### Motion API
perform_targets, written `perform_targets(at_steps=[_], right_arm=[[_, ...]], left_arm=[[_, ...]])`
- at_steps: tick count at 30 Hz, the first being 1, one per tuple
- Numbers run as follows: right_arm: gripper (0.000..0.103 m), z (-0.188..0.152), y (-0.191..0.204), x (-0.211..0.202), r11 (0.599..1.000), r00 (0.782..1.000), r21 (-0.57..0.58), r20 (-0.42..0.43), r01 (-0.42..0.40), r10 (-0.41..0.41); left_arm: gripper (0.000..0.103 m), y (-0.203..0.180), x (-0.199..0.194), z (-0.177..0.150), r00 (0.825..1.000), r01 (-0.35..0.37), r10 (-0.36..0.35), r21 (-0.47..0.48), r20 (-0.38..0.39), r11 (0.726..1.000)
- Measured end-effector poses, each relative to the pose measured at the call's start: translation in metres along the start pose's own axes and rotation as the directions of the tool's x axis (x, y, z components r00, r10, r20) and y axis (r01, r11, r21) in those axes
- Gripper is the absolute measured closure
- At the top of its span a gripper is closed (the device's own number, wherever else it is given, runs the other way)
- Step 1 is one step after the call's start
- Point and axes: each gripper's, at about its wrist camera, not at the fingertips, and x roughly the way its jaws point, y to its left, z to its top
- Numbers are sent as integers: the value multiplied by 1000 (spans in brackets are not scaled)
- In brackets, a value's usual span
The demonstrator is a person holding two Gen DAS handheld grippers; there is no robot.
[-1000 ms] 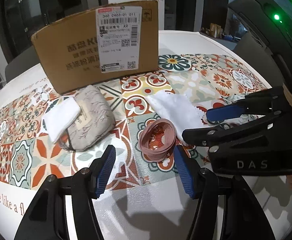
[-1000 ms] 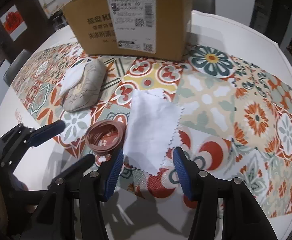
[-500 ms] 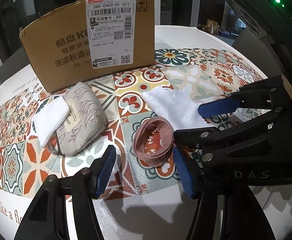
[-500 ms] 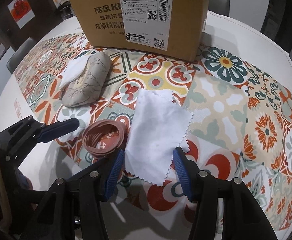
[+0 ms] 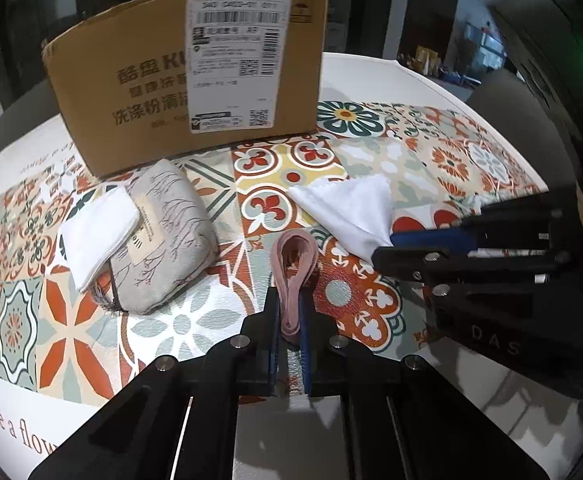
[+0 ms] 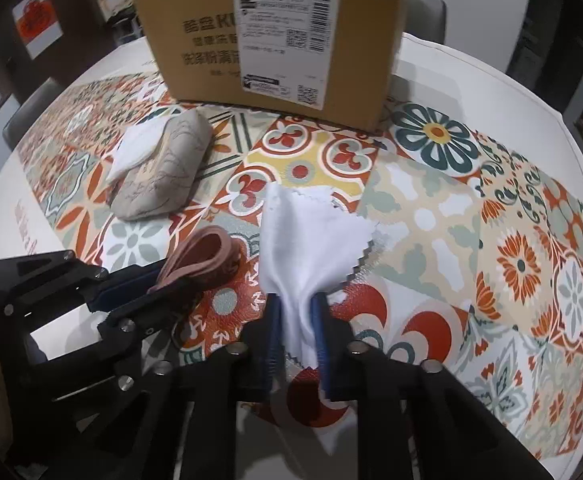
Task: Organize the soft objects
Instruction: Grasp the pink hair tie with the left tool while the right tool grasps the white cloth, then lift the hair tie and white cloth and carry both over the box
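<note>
My left gripper [image 5: 290, 312] is shut on a pink elastic band [image 5: 293, 268], squeezed flat between the blue pads; the band also shows in the right wrist view [image 6: 207, 254]. My right gripper [image 6: 296, 320] is shut on a white cloth [image 6: 305, 248], bunched between its pads; the cloth also shows in the left wrist view [image 5: 351, 208]. A grey fabric pouch [image 5: 163, 240] lies to the left with a folded white cloth [image 5: 97, 228] resting on it.
A brown cardboard box [image 5: 179, 80] with a white shipping label stands at the back of the patterned tablecloth [image 6: 491, 220]. The right gripper's body [image 5: 511, 280] crosses the right of the left wrist view. The round table's white edge [image 6: 491, 76] curves behind.
Both grippers moved forward and closed: the left onto the pink band, flattening it, the right onto the near edge of the white cloth, bunching it up.
</note>
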Motion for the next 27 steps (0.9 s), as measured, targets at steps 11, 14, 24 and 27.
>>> perform_targets(at_steps=[11,14,24,27], right_arm=[[94,-3,5,-21,995,997,92,67,-30,24],[94,-4,7,-30,992,995,121,91,-42,31],[94,-4,13,-58,978,987,199,157,-70,38],[94,-4,18,-67,975,984,210,177,-75,38]], left_arm=[[93,15,-23,10,999,27,-24,-80,35,996],[93,17,-34,12,998,23,-18,-82,54,996],[93,22,-65,18,994,-1,9,-69,111,998],[93,25,-77,20,992,-4,13,-70,127,998]])
